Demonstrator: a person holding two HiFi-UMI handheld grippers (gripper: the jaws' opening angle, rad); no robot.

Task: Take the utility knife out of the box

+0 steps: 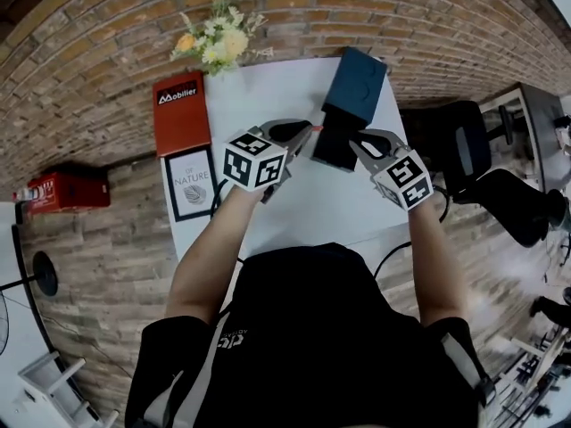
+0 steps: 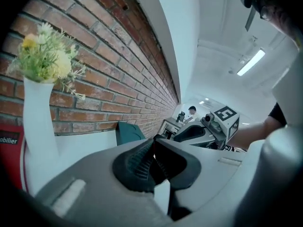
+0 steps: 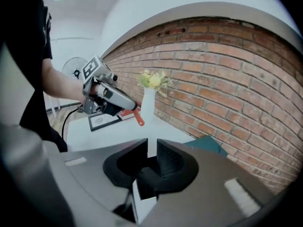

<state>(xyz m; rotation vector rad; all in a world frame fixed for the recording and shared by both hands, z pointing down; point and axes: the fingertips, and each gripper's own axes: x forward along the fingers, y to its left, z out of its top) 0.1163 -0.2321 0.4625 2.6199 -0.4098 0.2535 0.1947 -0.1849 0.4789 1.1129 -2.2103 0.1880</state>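
Two hand-held grippers: left hand-held gripper [image 1: 306, 130] and right hand-held gripper [image 1: 357, 144], mid-frame. One orange utility knife [image 3: 138, 117]. One dark blue box [image 1: 359, 80], upper centre. One white vase [image 2: 38, 122] with one bunch of flowers [image 1: 214, 38]. One red carton [image 1: 181, 112], one framed print [image 1: 190, 184], upper left. One white surface [image 1: 303, 203]. One black chair [image 1: 468, 154], right.

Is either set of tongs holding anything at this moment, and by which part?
The left tongs pinch the orange utility knife by one end, and the rest hangs below the tips. The right tongs hold nothing, jaws apart.
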